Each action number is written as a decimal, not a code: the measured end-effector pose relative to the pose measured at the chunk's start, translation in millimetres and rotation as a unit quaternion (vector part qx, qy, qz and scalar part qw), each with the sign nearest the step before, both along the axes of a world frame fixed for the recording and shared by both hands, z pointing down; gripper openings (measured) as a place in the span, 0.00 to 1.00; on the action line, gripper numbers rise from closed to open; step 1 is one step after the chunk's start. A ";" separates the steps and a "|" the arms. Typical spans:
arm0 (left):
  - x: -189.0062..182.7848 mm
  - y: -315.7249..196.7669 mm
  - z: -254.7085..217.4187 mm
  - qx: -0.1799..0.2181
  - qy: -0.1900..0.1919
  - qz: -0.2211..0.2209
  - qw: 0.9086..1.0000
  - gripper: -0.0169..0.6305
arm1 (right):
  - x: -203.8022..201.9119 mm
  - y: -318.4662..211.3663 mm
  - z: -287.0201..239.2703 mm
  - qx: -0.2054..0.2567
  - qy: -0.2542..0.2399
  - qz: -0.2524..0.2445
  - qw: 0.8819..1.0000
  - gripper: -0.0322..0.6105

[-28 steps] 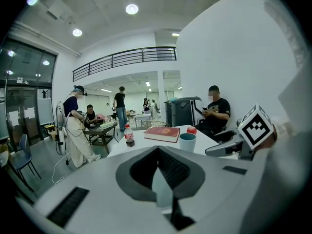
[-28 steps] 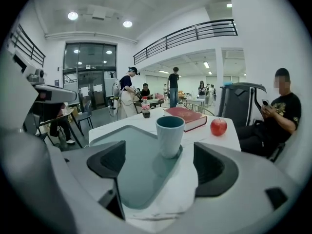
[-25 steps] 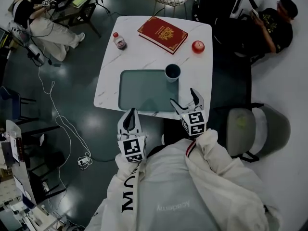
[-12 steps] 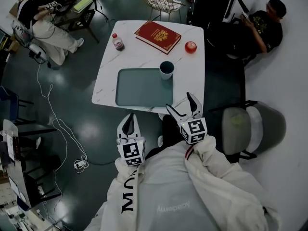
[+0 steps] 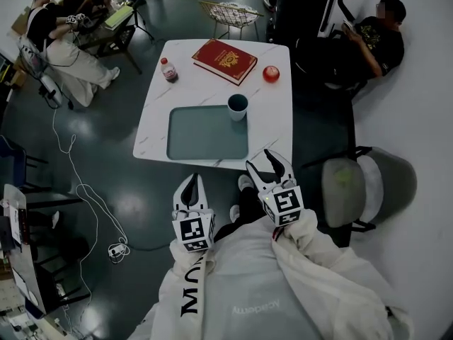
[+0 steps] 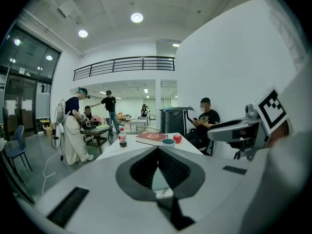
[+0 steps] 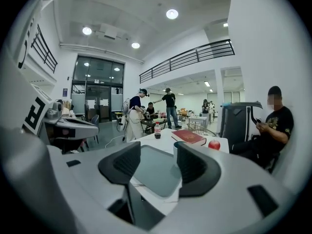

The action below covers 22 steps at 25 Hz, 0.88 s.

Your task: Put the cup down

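Note:
A dark blue cup (image 5: 238,107) stands upright at the far right corner of the grey-green tray (image 5: 205,134) on the white table (image 5: 269,112). Nothing touches it. In the right gripper view the cup (image 7: 175,148) peeks out beside the right jaw, beyond the tray (image 7: 155,172). My right gripper (image 5: 271,164) hangs off the table's near edge, well short of the cup. Its jaws have just been closing, still stand apart, and hold nothing. My left gripper (image 5: 190,185) is below the table edge, its fingers together and empty. The cup (image 6: 168,142) is small and far off in the left gripper view.
A red book (image 5: 224,60), a red apple (image 5: 271,74) and a small bottle (image 5: 168,70) lie on the far half of the table. A grey chair (image 5: 368,183) stands to the right. A seated person (image 5: 371,41) is beyond it, with more people at a desk (image 5: 106,20) at the far left. Cables (image 5: 78,183) trail on the floor.
Both grippers have drawn back from the table toward my body. The right gripper's jaws have narrowed. The cup has stayed where it stood by the tray corner.

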State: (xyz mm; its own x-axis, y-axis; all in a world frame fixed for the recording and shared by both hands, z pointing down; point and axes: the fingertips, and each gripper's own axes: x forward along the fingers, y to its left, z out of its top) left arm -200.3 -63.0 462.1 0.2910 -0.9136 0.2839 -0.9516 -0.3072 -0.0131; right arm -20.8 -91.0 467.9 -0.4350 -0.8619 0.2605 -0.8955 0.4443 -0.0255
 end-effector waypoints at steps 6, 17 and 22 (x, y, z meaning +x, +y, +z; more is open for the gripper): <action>16.8 0.7 -10.3 0.005 0.011 0.019 1.000 0.04 | 9.5 8.6 -18.3 0.010 -0.009 0.021 1.000 0.23; 34.1 16.7 -12.7 -0.001 0.008 0.020 1.000 0.04 | 26.3 18.4 -27.4 0.007 -0.011 0.012 1.000 0.14; 49.8 36.0 -19.2 0.005 -0.002 0.010 1.000 0.04 | 41.4 34.2 -32.8 0.008 -0.020 0.002 1.000 0.11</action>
